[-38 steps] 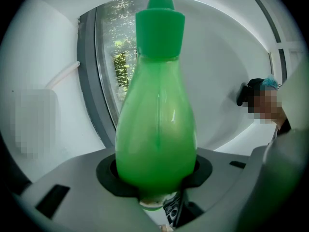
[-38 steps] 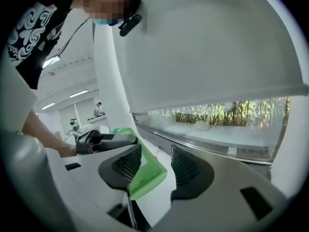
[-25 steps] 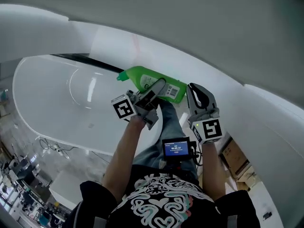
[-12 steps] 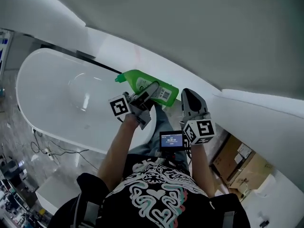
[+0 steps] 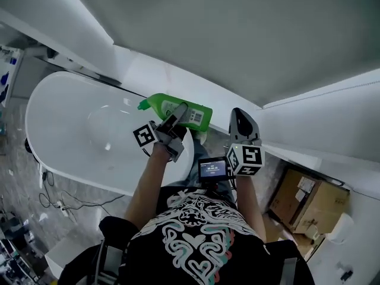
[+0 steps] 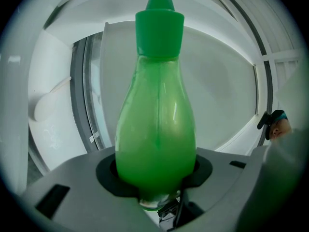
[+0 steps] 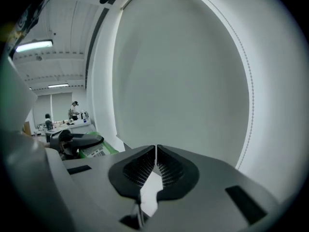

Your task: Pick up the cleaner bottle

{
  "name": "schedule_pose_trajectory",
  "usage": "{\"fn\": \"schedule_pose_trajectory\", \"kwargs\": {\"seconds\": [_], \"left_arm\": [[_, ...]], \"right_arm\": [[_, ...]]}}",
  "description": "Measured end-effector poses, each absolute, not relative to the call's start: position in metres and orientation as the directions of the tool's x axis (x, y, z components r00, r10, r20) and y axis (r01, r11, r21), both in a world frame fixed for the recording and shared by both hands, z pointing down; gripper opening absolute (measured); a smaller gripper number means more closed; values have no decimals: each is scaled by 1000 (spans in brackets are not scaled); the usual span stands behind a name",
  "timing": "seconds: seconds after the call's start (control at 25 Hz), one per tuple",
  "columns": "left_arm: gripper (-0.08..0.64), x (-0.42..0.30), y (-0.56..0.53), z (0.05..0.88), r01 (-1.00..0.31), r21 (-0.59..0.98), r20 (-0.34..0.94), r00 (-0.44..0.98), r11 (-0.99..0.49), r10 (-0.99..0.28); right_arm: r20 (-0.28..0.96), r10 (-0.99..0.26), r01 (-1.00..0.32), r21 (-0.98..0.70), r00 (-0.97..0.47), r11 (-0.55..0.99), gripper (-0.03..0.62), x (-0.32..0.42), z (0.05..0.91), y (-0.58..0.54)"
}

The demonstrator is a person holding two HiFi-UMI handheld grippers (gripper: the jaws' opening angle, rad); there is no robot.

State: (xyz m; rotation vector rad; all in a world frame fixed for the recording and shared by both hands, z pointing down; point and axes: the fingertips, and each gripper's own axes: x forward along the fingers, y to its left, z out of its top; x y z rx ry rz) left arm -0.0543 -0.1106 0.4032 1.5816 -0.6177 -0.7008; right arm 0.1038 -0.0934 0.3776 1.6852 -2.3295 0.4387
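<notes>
Between the pads of the left claw (image 5: 179, 112) sits the green cleaner bottle (image 6: 157, 129), pinched round its wide lower body. Its cap (image 6: 159, 18) points away from the claw, along the line of the jaws. From above, the bottle lies on its side with the printed label up and the cap aimed out over the bathtub (image 5: 68, 120), just at the tub's far edge. Whether it hangs free of that edge I cannot tell from above.

The right claw (image 7: 155, 164) is just to the bottle's right. Its ribbed pads are pressed together with nothing between them, and it faces a plain white wall (image 7: 183, 76).

A small lit screen (image 5: 212, 168) shows between the person's two forearms, close to the right claw's marker cube. The white tub fills the left of the scene, and the pale wall panels run behind it. Cardboard boxes (image 5: 312, 198) stand on the floor well off to the right.
</notes>
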Motion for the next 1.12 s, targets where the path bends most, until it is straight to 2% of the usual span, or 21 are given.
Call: {"fn": "schedule_pose_trajectory", "kwargs": {"seconds": [0.4, 1.12], "left_arm": [[198, -46, -98, 356, 29, 987, -135, 690, -160, -711], [198, -42, -102, 348, 54, 986, -150, 703, -158, -695]], "right_arm": [[286, -917, -960, -73, -279, 269, 34, 106, 338, -73], [276, -928, -968, -43, -251, 249, 31, 107, 331, -75]]}}
